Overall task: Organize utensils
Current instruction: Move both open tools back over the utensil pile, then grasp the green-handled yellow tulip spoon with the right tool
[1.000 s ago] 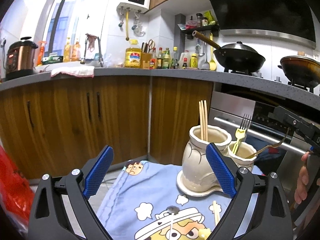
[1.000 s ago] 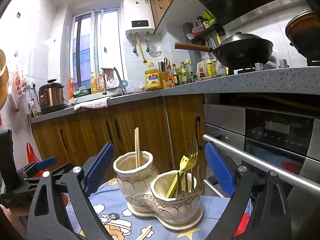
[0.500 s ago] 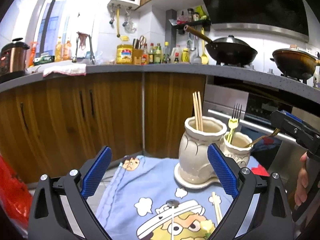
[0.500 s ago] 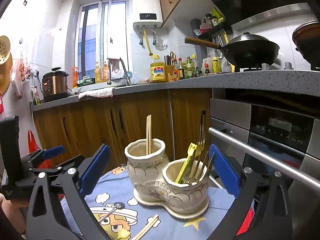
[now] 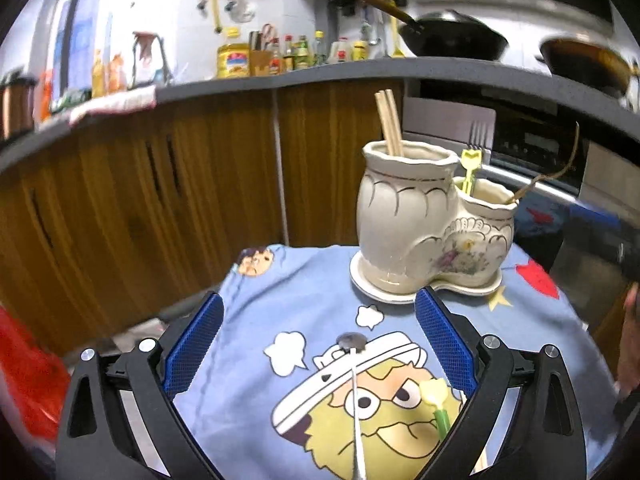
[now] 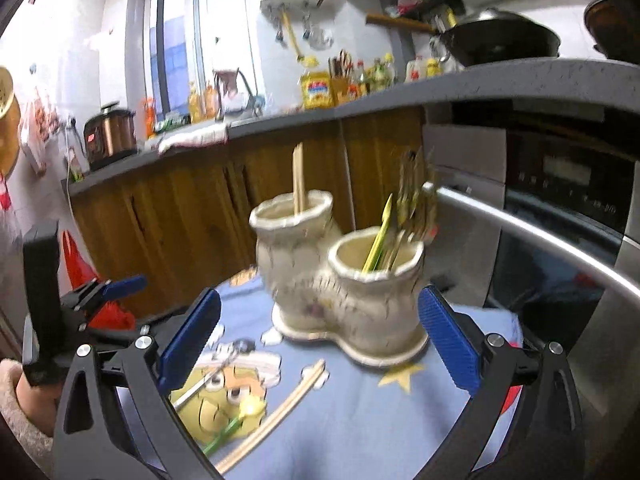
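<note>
— Kitchen cabinets of brown wood stand behind a small worktop draped in a blue cartoon-print cloth [image 5: 280,320]. Where are the utensils?

— Take the cream ceramic double-pot holder [image 5: 420,232] as the mark. Two pale wooden chopsticks [image 5: 388,124] stand in its taller pot; a yellow plastic fork [image 5: 469,168] and metal forks [image 6: 416,196] sit in its lower pot. On the cloth in front of the holder lie a long-handled metal spoon [image 5: 354,392], a yellow-and-green plastic utensil [image 5: 438,400] and another pair of wooden chopsticks [image 6: 280,404].

— And the jaws?

— The left gripper [image 5: 318,344] is spread wide, nothing between its blue pads. The right gripper [image 6: 316,344] has just been opening; it too is wide and empty, short of the holder.
</note>
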Motion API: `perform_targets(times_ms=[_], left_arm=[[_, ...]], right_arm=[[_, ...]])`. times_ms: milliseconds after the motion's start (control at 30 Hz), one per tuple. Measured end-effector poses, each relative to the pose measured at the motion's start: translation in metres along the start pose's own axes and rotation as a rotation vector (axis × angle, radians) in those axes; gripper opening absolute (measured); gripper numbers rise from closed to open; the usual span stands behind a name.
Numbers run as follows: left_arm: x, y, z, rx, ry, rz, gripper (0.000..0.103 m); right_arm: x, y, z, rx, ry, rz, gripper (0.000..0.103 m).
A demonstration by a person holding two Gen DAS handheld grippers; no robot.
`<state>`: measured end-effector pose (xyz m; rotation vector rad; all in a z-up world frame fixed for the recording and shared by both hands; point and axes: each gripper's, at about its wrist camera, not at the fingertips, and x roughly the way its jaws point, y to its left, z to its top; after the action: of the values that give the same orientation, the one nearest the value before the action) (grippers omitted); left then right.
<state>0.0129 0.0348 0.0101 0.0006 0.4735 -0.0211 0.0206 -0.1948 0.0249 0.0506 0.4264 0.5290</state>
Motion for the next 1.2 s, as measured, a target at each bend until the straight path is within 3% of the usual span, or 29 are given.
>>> perform_targets(times_ms=[133,300,367,533,633,700,867,1033,1200], left_arm=[[0.018,0.019,-0.012,-0.077,0.056,-0.017,0.096],[0.02,0.044,-0.01,-0.211,0.028,-0.097,0.096],[0.023,0.058,-0.011,-0.287,0.028,-0.118,0.096],[0.022,0.057,-0.008,-0.247,0.021,-0.117,0.096],[0.02,0.05,-0.006,-0.206,0.013,-0.131,0.096],[0.018,0.049,-0.006,-0.203,0.008,-0.149,0.096],[0.012,0.05,-0.006,-0.213,-0.013,-0.169,0.096],[0.012,0.053,-0.007,-0.226,-0.015,-0.159,0.096],[0.014,0.051,-0.007,-0.213,-0.009,-0.161,0.096]], right_arm=[[0.011,0.019,-0.019,-0.058,0.087,0.008,0.098],[0.034,0.04,-0.04,-0.041,0.246,0.079,0.097],[0.044,0.052,-0.047,-0.058,0.301,0.08,0.091],[0.061,0.078,-0.066,-0.108,0.427,0.056,0.046],[0.068,0.088,-0.076,-0.121,0.485,0.042,0.03],[0.071,0.091,-0.081,-0.127,0.511,0.016,0.027],[0.076,0.098,-0.083,-0.147,0.517,-0.028,0.023],[0.08,0.097,-0.082,-0.12,0.505,-0.007,0.01],[0.061,0.077,-0.065,-0.032,0.416,0.04,0.009]])
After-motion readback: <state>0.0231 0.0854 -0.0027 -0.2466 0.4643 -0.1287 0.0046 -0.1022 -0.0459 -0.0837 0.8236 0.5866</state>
